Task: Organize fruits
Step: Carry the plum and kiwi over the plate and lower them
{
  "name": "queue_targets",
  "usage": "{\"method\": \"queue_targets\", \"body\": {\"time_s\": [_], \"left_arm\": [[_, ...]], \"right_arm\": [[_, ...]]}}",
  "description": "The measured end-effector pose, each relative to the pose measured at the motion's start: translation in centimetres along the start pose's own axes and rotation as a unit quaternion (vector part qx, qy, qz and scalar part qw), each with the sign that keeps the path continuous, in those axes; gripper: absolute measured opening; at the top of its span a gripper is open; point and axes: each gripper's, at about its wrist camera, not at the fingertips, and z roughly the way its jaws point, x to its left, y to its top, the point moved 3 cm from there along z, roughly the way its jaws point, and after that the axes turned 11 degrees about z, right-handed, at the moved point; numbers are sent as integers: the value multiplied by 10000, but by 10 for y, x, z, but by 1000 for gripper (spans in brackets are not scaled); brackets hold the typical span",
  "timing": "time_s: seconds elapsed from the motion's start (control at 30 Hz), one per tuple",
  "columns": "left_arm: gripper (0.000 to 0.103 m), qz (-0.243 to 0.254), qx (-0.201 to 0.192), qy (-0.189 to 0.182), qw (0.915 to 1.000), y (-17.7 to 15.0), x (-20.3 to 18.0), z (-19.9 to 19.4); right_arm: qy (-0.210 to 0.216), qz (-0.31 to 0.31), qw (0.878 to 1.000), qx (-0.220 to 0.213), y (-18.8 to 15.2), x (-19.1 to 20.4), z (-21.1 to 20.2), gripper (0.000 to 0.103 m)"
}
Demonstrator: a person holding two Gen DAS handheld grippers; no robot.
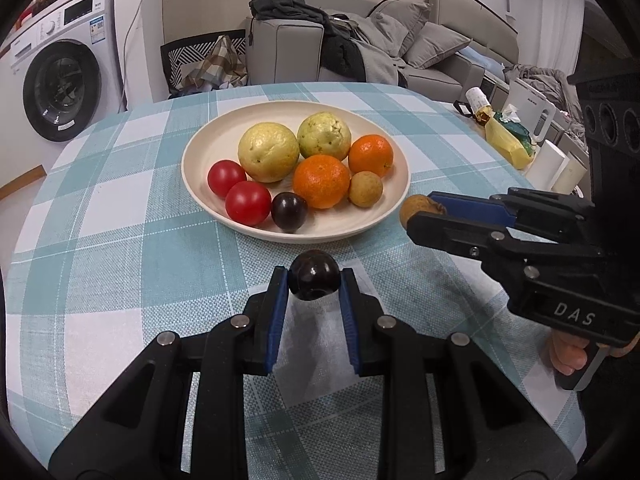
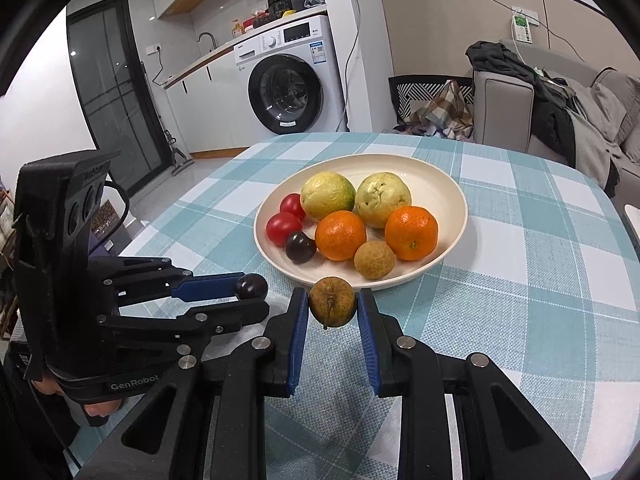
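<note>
- Left claw (image 1: 314, 280): closed on a dark plum (image 1: 314, 275), held above the checked surface (image 1: 120, 248), just before the plate (image 1: 200, 196).
- Right claw (image 2: 333, 302): closed on a brown longan (image 2: 333, 300), near the plate's front rim.
- Plate: holds two guavas, two oranges, two tomatoes, one plum, one longan.
</note>
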Motion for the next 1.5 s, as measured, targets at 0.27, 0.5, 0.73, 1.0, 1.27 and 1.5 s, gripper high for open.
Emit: {"method": "queue_targets", "body": {"time_s": [0.27,0.5,0.73,1.0,1.27,1.5], "left_arm": [[23,-9,-235,61,9997,11,5,-14],[23,-51,-402,153,9991,23,14,-21],[23,-5,-455,223,9987,36,21,-18],[23,62,-482,197,9986,52,25,-8],[23,16,-500,274,9984,64,34,1],[23,-106,-546,347,9978,70,50,6]], "right_arm": [[48,194,9994,-298,7,-8,-9,26],[34,410,9981,-452,13,-18,-11,26],[-97,523,9978,-402,24,-24,-5,26],[-175,453,9984,-285,28,-22,4,26],[-416,697,9958,-412,46,-33,8,26],[-538,804,9946,-379,61,-40,17,26]]}}
